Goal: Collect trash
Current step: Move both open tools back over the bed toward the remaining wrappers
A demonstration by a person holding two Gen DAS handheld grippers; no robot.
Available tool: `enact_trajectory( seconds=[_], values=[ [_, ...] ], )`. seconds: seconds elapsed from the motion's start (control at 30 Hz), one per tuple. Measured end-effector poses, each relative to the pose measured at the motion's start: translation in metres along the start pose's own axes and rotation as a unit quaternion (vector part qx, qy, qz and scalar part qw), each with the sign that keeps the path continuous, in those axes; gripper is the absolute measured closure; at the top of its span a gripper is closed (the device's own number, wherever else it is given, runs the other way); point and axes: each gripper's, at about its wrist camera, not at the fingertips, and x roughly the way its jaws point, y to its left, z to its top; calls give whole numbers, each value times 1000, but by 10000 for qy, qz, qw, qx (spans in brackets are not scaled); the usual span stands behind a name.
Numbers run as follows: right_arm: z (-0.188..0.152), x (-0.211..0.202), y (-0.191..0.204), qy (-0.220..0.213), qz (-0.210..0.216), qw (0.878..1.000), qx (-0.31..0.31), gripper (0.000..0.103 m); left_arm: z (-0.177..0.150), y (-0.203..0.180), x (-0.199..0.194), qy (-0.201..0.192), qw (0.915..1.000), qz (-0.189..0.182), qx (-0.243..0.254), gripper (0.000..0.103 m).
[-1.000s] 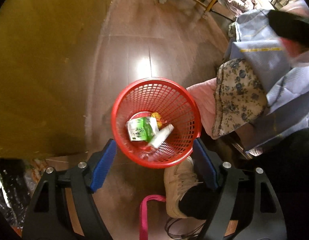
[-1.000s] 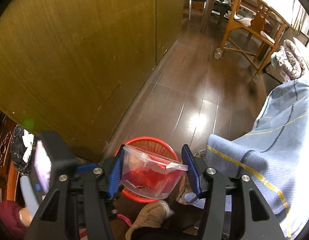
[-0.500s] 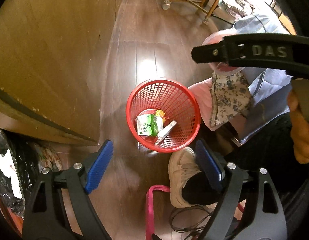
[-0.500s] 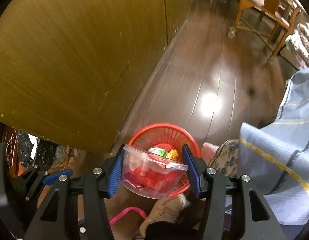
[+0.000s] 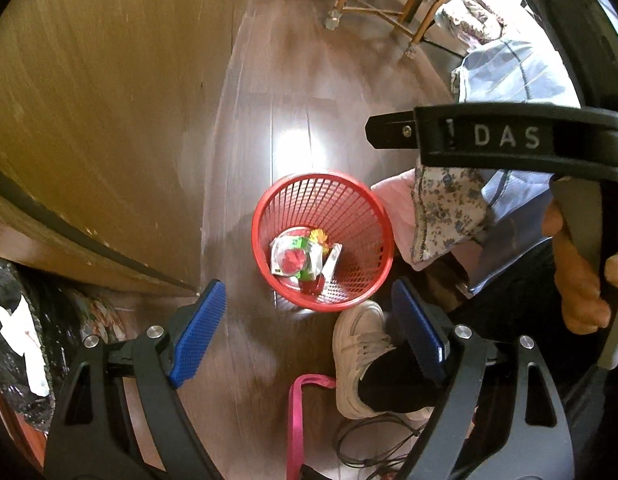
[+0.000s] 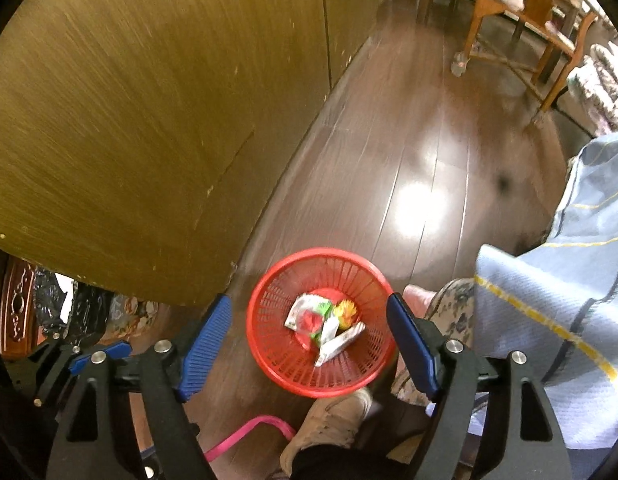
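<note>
Two tools hang over the floor, both pointing steeply down, and neither holds anything. The right tool [image 6: 309, 342] has just been opening its jaws; the blue pads now stand wide apart with nothing between them. The left tool [image 5: 309, 328] is likewise spread and empty.

Nearest in both wrist views are a pink strap [image 5: 297, 416] and a white sneaker [image 5: 359, 354] on the dark wooden floor [image 6: 409, 128]. Just beyond the sneaker's toe stands the red mesh wastebasket [image 5: 351, 204], upright, its mouth open to both tools. At its bottom lies the collected trash: a clear plastic container [image 6: 309, 318] with something red showing through it, on top of a green-and-white packet [image 5: 311, 258], a yellow-orange scrap [image 6: 345, 310] and a pale stick-shaped wrapper [image 6: 341, 344] whose long axis runs from near-left to far-right in the right wrist view.

The basket lies straight ahead of and below the right tool, centred between its pads; from the left tool it sits slightly further off. I judge the drop done, so the next piece of trash must be sought elsewhere.

To the right hangs a blue blanket [image 6: 549, 320] over a floral cloth [image 5: 445, 208]. To the left rises a tan wooden panel [image 6: 149, 120]. Farthest off stands a wooden chair [image 6: 525, 12].
</note>
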Motion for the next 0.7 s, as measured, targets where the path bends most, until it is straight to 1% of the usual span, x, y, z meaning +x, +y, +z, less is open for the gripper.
enact_trajectory(
  seconds=[0.13, 0.17, 0.23, 0.33, 0.43, 0.53, 0.63, 0.7],
  values=[
    [-6, -27, 1, -579, -85, 9982, -98, 25, 6, -6, -19, -209, 9998, 44, 56, 21],
    [-9, -38, 2, -785, -97, 9968, -126, 25, 7, -8, -24, -259, 9996, 53, 62, 21],
    [-14, -54, 3, -1063, -79, 9942, -129, 25, 7, -12, -36, -385, 9992, 82, 91, 21],
    [-21, -79, 1, -1281, -88, 9916, -138, 25, 7, -22, -53, -561, 9982, 131, 170, 19],
    [-29, -108, -4, -1538, -171, 9879, -135, 25, 9, -38, -70, -732, 9964, 242, 360, 19],
    [-39, -141, -17, -1834, -187, 9829, 25, 25, 9, -55, -89, -952, 9937, 270, 533, 16],
    [-53, -171, -33, -2128, -201, 9767, 210, 24, 8, -77, -109, -1217, 9892, 334, 751, 14],
    [-69, -193, -46, -2328, -251, 9716, 350, 24, 7, -94, -121, -1367, 9864, 296, 865, 13]
  ],
)
